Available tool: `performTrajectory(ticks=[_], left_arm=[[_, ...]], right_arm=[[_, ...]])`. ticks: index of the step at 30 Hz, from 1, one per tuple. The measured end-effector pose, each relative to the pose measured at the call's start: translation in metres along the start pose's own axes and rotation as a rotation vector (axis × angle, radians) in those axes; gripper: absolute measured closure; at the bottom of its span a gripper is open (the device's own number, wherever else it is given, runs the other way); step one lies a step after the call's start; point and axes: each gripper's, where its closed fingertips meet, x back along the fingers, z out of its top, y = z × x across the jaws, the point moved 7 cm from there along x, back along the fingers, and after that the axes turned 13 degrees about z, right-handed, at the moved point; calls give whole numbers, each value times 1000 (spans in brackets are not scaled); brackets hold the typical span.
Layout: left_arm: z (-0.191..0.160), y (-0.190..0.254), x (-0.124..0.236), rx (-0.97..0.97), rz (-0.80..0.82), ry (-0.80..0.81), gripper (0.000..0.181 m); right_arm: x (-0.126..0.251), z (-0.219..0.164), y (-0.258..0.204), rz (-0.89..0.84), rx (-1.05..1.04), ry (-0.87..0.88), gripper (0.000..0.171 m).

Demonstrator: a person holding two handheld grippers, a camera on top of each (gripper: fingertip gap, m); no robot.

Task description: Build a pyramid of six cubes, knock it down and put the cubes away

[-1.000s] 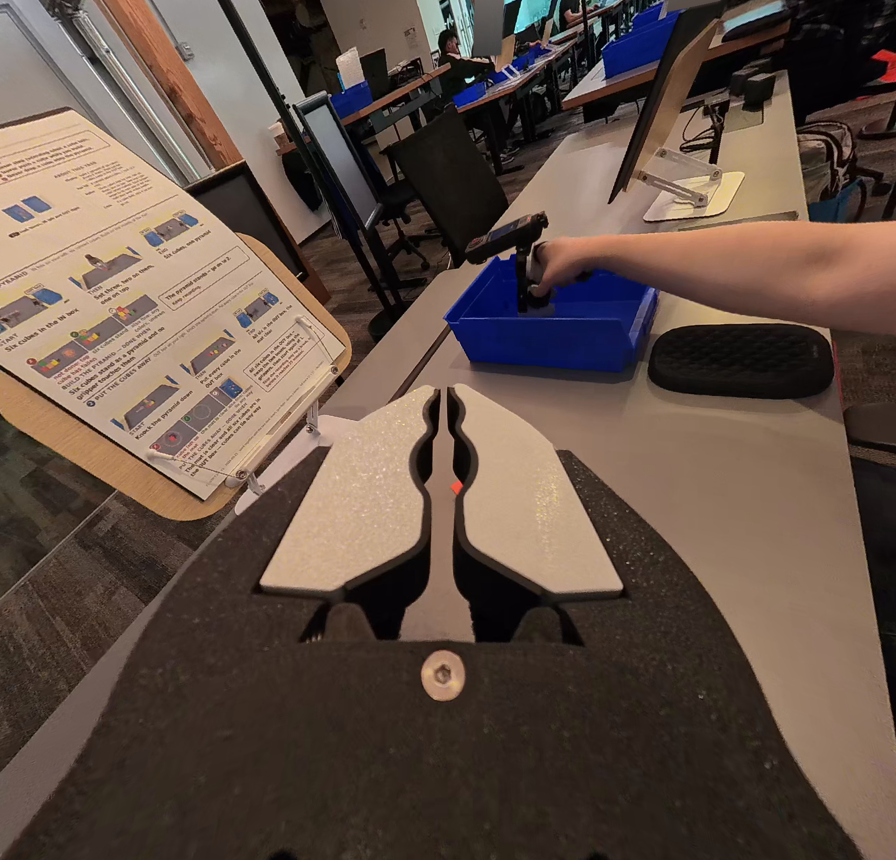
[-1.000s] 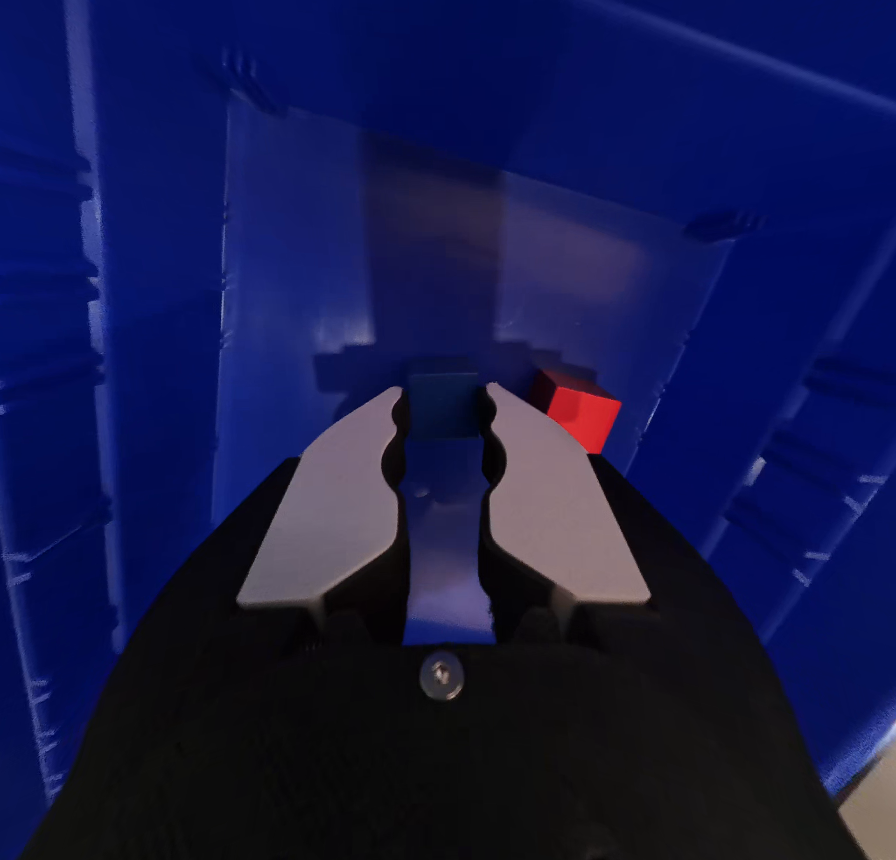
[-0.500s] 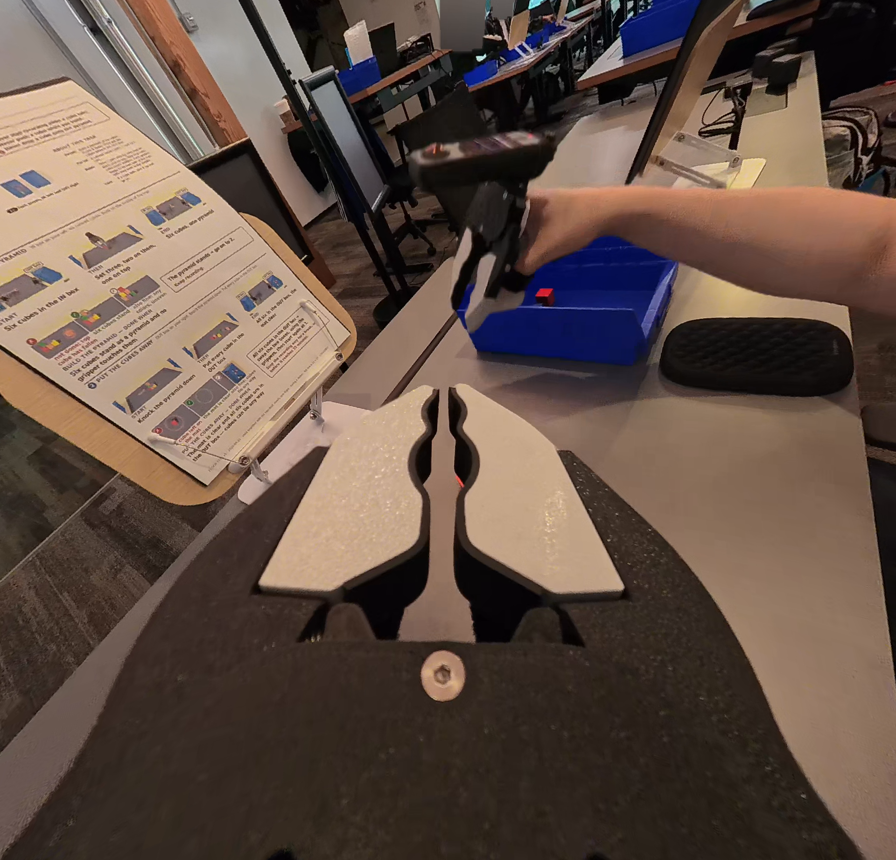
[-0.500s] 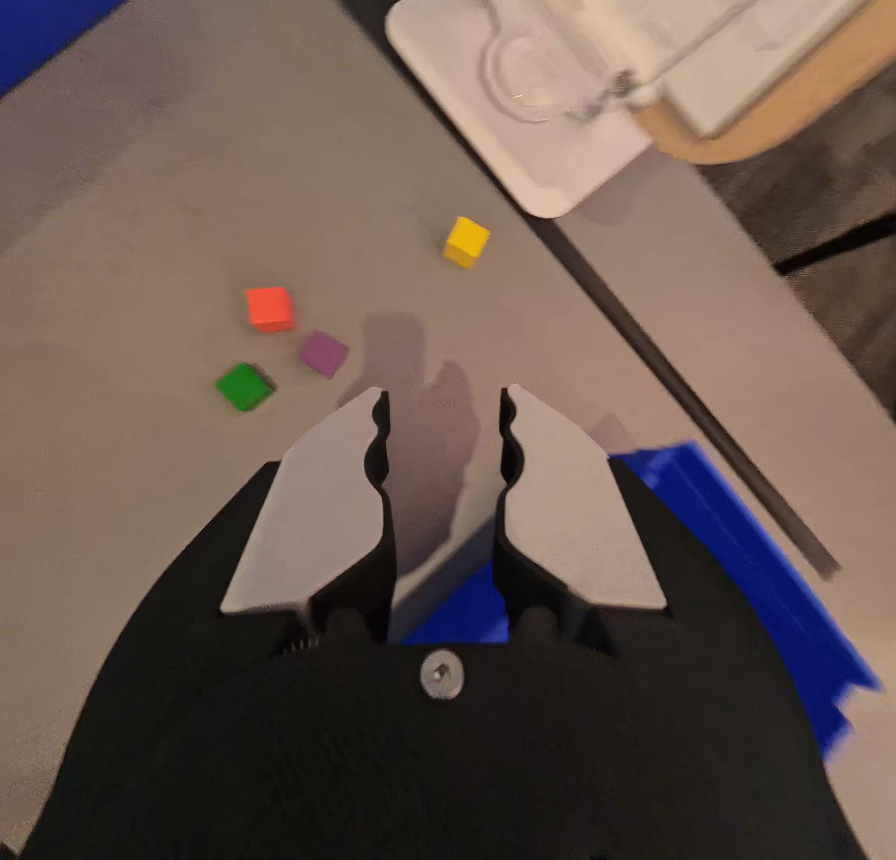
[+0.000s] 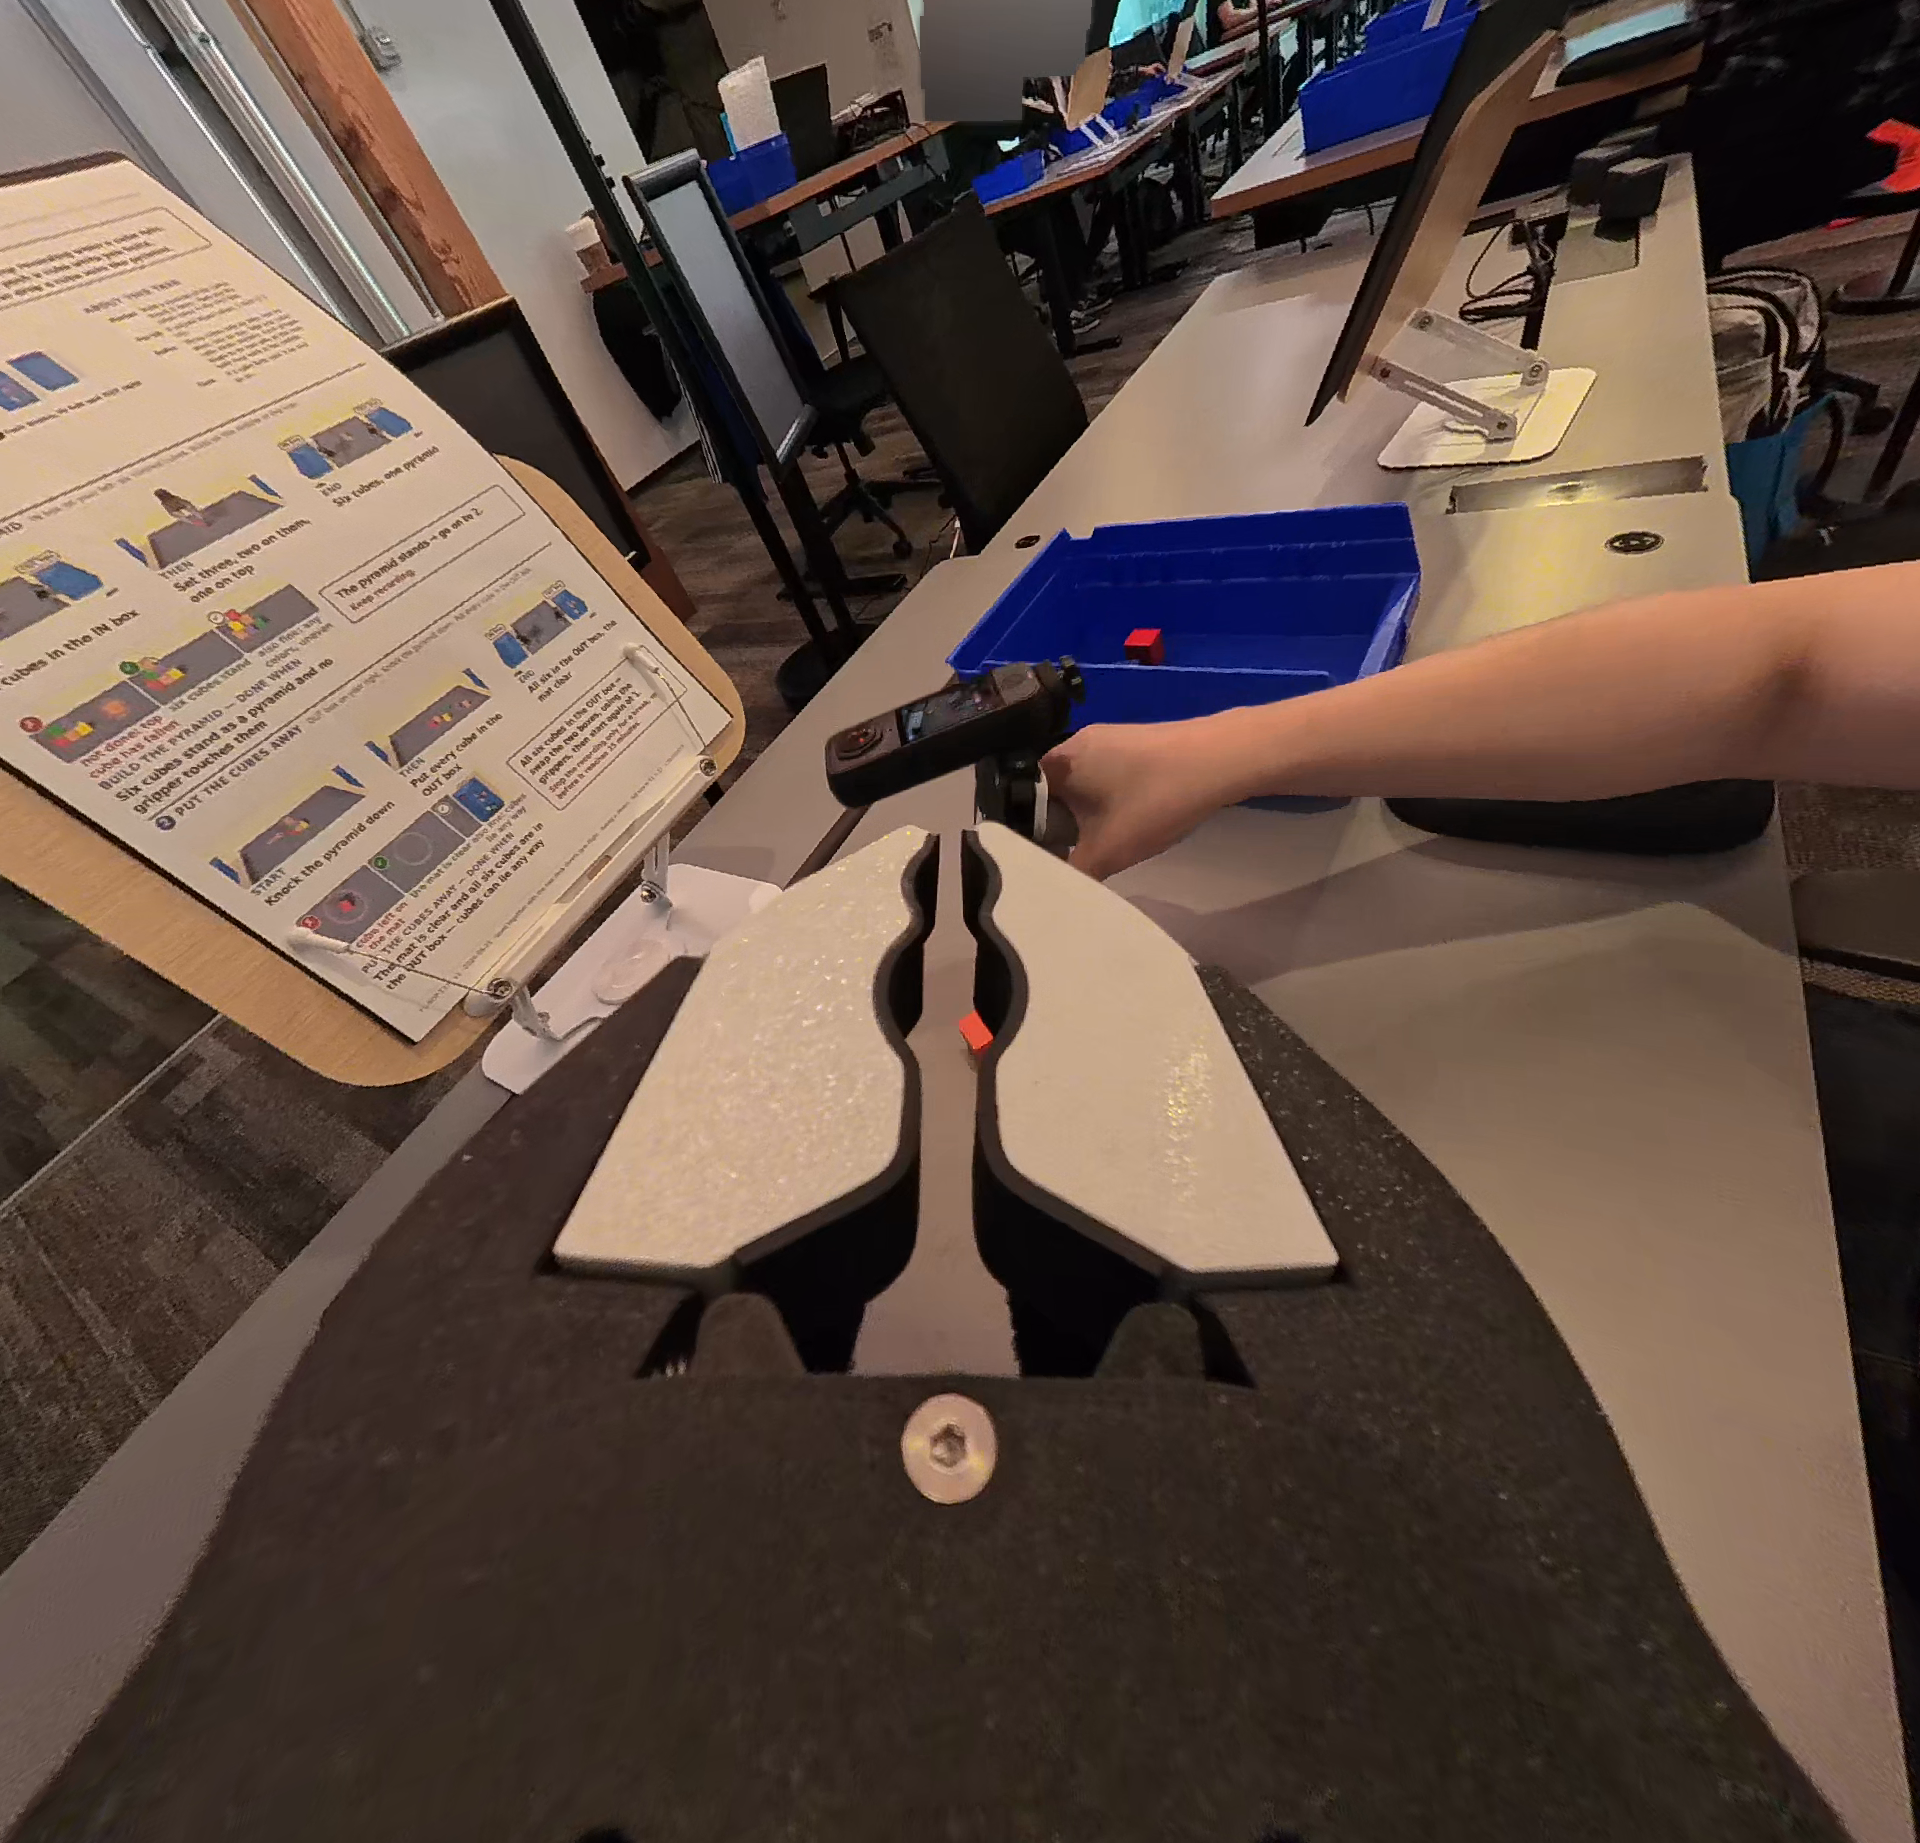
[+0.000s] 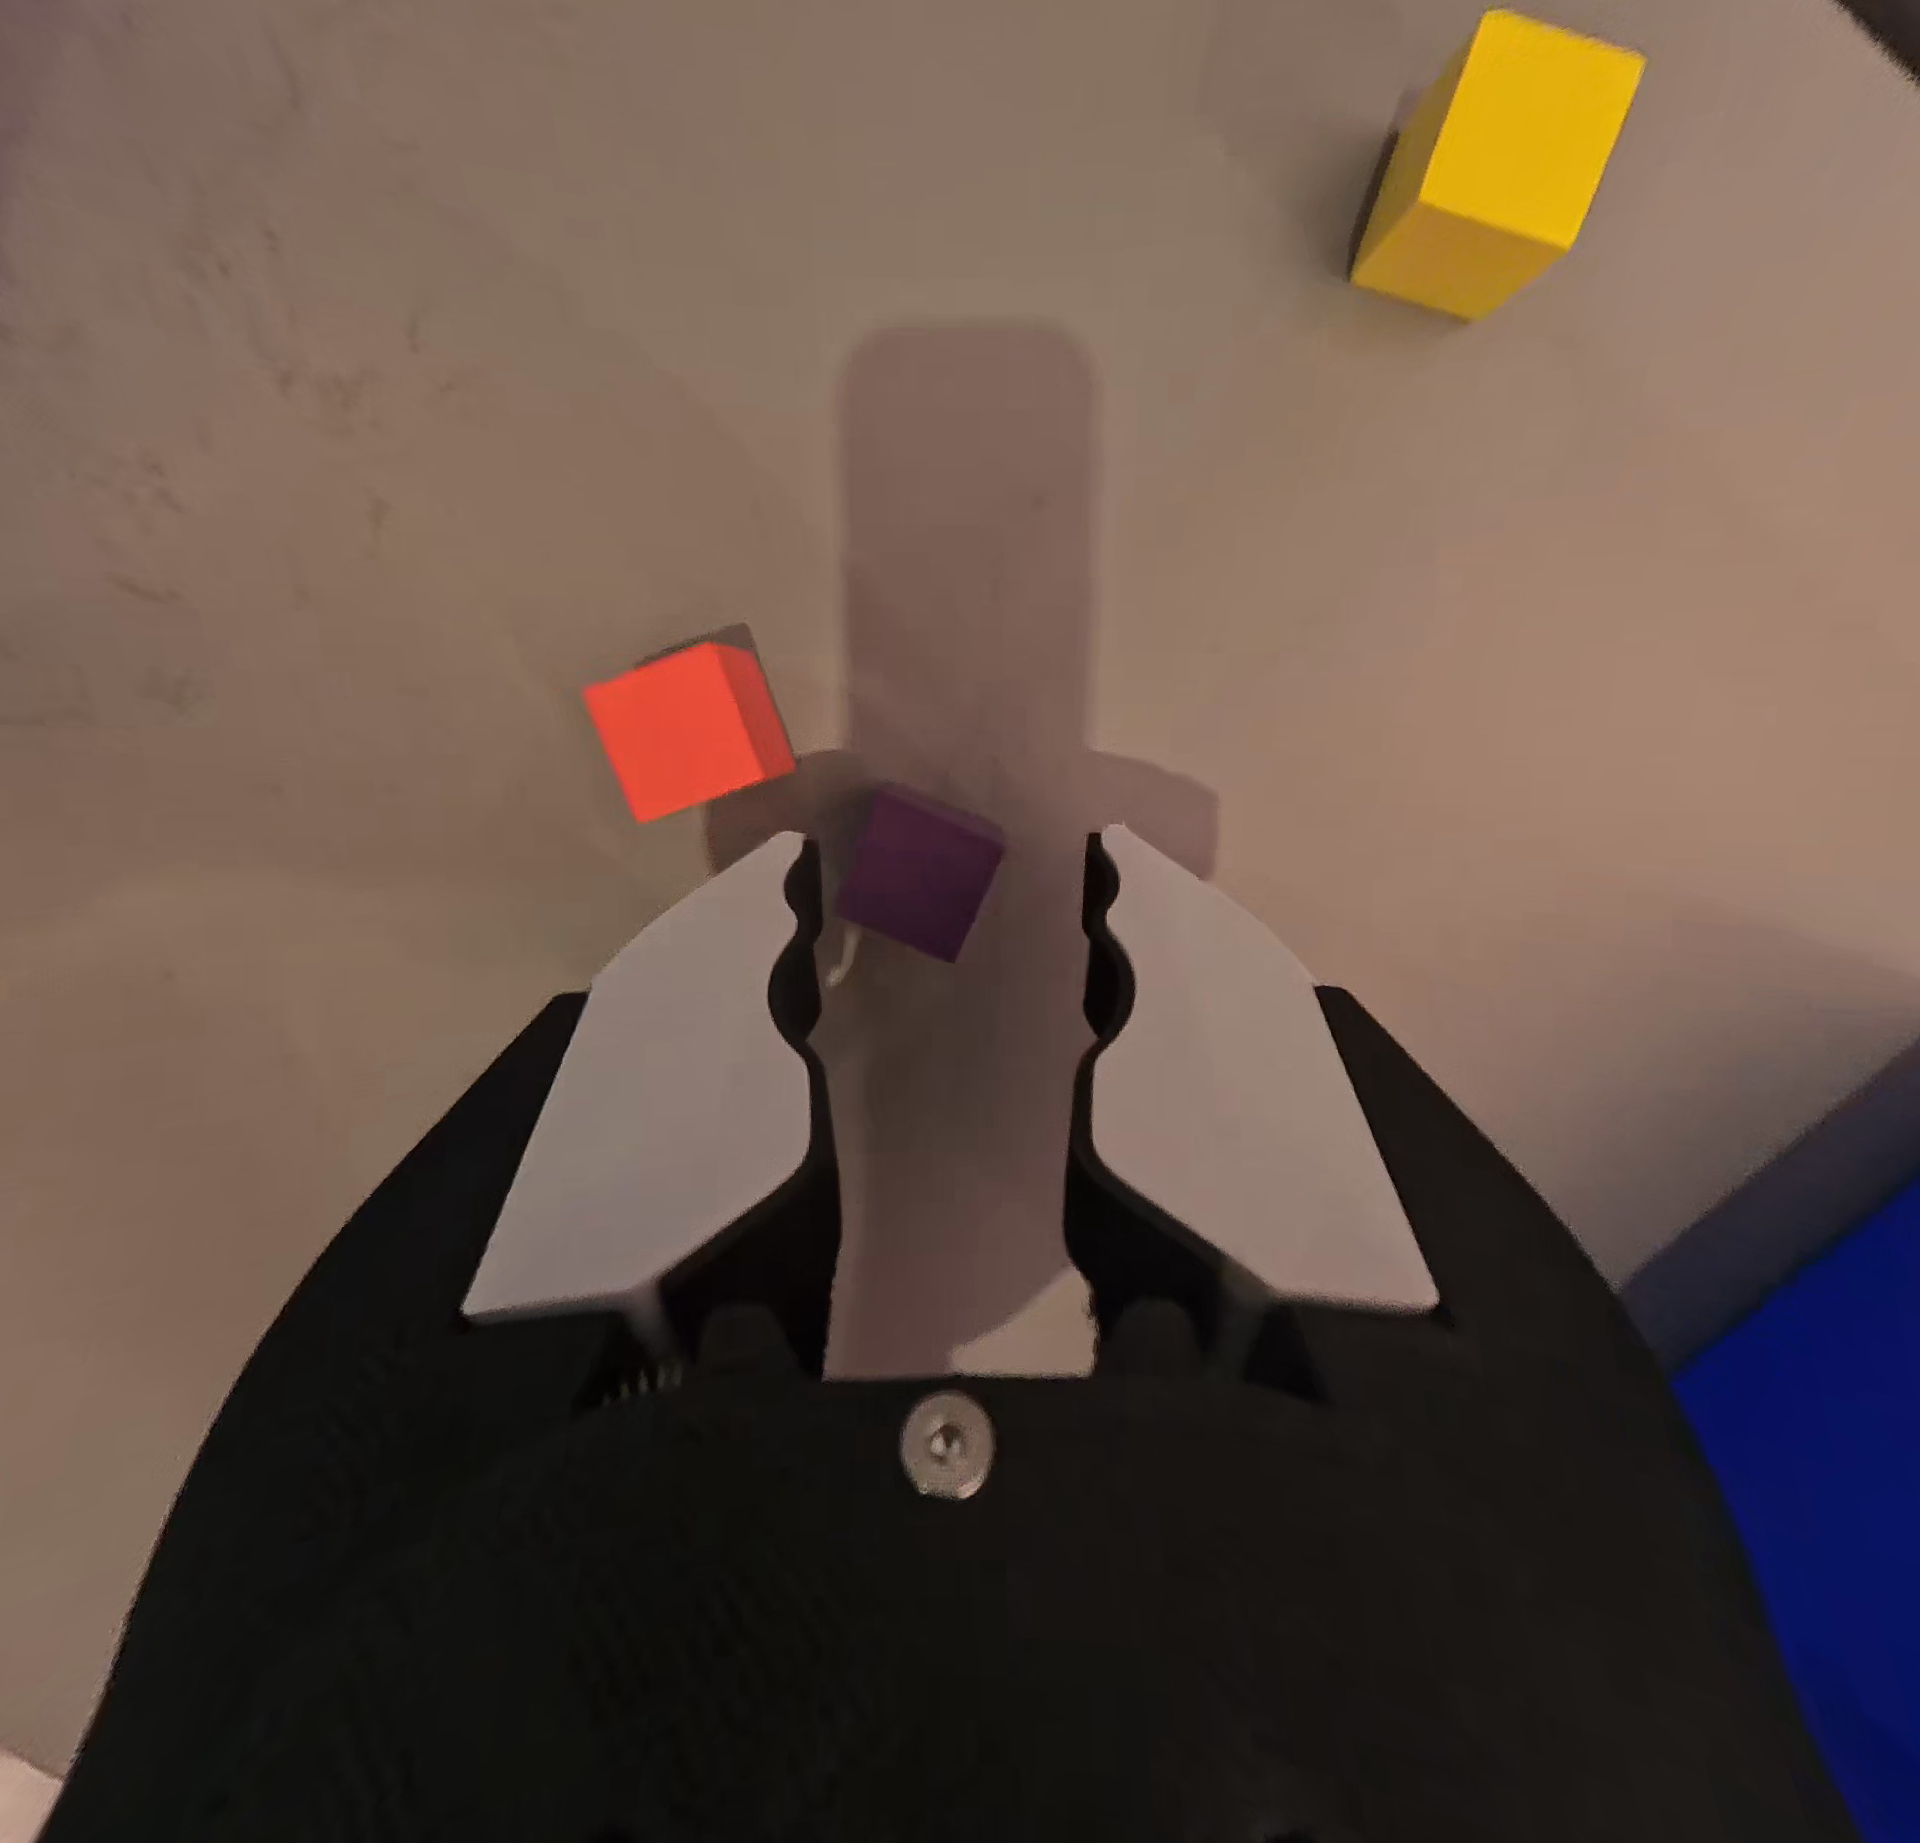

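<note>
Right gripper (image 6: 951,843) pointed down at the grey table (image 6: 416,287), fingers (image 6: 717,1014) spread wide and holding nothing. Purple cube (image 6: 920,884) lying between the fingertips, close to the left finger, turned at an angle to both; whether touching the finger, cannot tell. Orange cube (image 6: 686,728) just ahead of the left fingertip and outside the gap, near the purple one but apart from it. Yellow cube (image 6: 1496,162) well ahead and off to the right, alone. Blue bin (image 6: 1808,1481) at the lower right edge, behind the right finger. Left gripper (image 5: 948,843) low over the same table, fingers (image 5: 790,1055) nearly pressed together with only a thin slit between, gripping nothing; a sliver of orange cube (image 5: 975,1032) seen through the slit. Beyond its tips, a hand (image 5: 1127,791) on the other gripper's handle, then the bin (image 5: 1195,593) with a red cube (image 5: 1143,643) inside. Instruction board (image 5: 312,588) on a stand to the left.
</note>
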Motion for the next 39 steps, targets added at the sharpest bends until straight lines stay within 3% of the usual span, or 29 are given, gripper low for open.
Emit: performTrajectory(ticks=[3, 4, 8, 10, 14, 18, 20, 23, 27, 30, 35, 39], left_arm=[[0, 1, 1, -14, -3, 5, 177], [1, 2, 1, -13, -3, 6, 177], [0, 2, 1, -13, -8, 6, 177], [0, 2, 0, -14, -9, 2, 177], [0, 2, 0, -13, -11, 3, 177], [1, 5, -1, -19, -18, 8, 177], [2, 6, -1, -21, -21, 9, 177], [3, 9, -2, -28, -26, 5, 177], [1, 10, -6, -31, -26, -13, 177], [-2, 9, -9, -25, -28, -26, 177], [-4, 10, -13, -28, -30, -43, 177], [-5, 11, -16, -30, -36, -49, 177]], right_arm=[[-9, -5, 5, -8, -21, -54, 124], [-11, -5, 4, 11, -13, -50, 141], [8, 0, 0, 40, 43, -18, 143], [50, 9, -11, 48, 102, 79, 143], [177, 15, -7, -25, 143, 331, 143], [246, -23, 65, -221, -37, 331, 143], [246, -52, 112, -278, -169, 305, 143], [205, -92, 157, -154, -303, 263, 142], [142, -120, 182, -75, -364, 160, 142], [116, -128, 187, -105, -363, 66, 142], [106, -134, 187, -129, -373, 16, 141], [135, -126, 177, -207, -315, 72, 133]])
